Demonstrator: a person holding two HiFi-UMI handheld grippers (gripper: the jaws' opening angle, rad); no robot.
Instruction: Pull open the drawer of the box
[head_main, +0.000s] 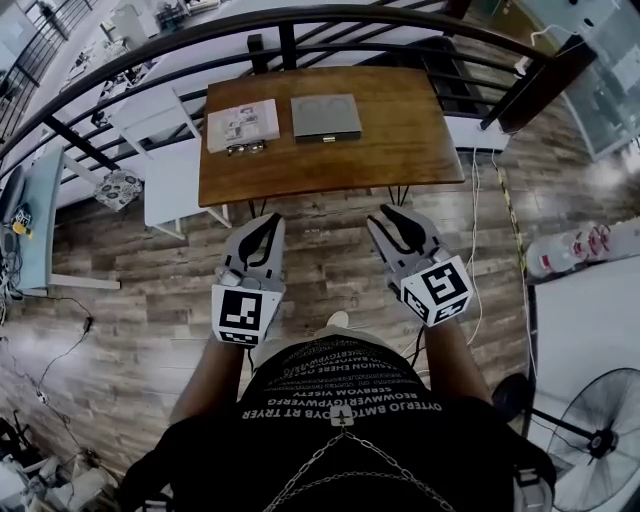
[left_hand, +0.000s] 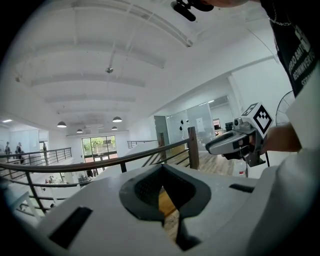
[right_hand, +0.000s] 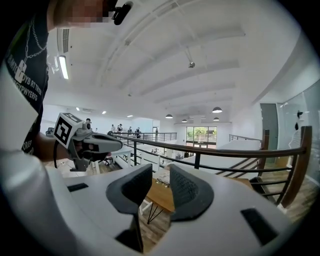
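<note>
A flat grey box (head_main: 325, 117) with a small pull on its near edge lies on the wooden table (head_main: 400, 150). A white box (head_main: 243, 124) lies to its left, with a small dark item at its near edge. Both grippers hang over the floor short of the table's front edge and touch nothing. My left gripper (head_main: 262, 235) (left_hand: 162, 170) has its fingertips together with nothing between them. My right gripper (head_main: 395, 222) (right_hand: 161, 172) stands open, a clear gap between its pads, and through that gap the table (right_hand: 162, 197) shows.
A dark curved railing (head_main: 330, 20) runs behind the table, with white desks (head_main: 170, 150) beyond and to the left. A standing fan (head_main: 600, 430) is at the lower right. Cables (head_main: 475, 230) trail over the wooden floor right of the table.
</note>
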